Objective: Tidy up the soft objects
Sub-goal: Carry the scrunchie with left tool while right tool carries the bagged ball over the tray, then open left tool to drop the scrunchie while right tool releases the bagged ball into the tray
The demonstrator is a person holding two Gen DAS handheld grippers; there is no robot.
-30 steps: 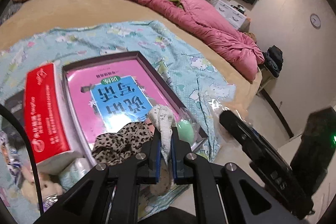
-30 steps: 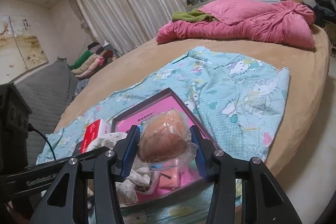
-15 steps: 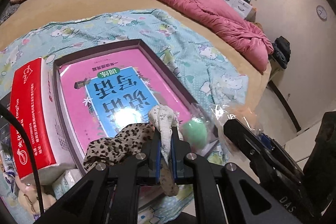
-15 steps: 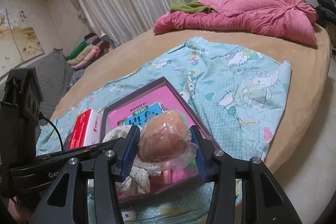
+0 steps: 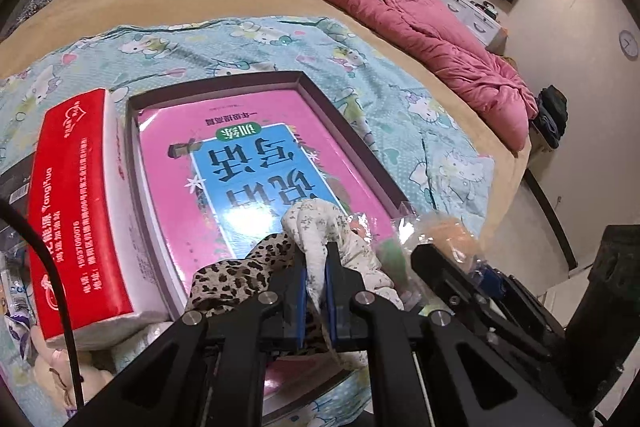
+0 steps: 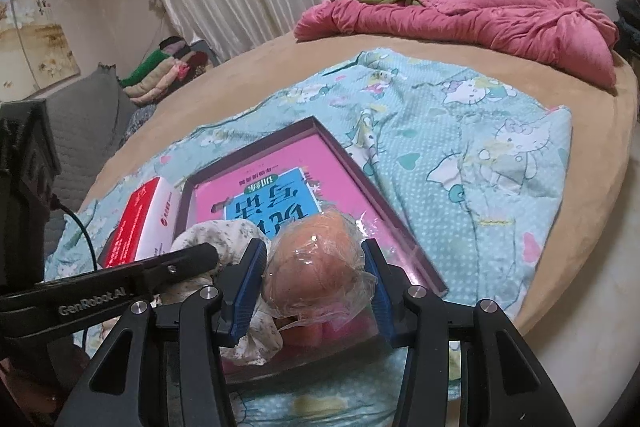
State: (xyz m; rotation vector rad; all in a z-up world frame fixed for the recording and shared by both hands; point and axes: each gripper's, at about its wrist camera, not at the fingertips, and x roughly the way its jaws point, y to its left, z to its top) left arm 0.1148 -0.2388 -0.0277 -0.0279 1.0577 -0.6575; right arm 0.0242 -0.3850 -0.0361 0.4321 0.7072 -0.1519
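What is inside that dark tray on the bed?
In the tray lies a pink book, with a leopard cloth on it. What is under the book cannot be seen.

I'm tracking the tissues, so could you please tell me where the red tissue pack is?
In the left wrist view, the red tissue pack lies on the left, against the left wall of the shallow box.

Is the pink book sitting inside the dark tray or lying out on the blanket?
Inside. The pink book lies flat within the dark tray, whose raised rim frames it on the far and side edges; the near edge is hidden.
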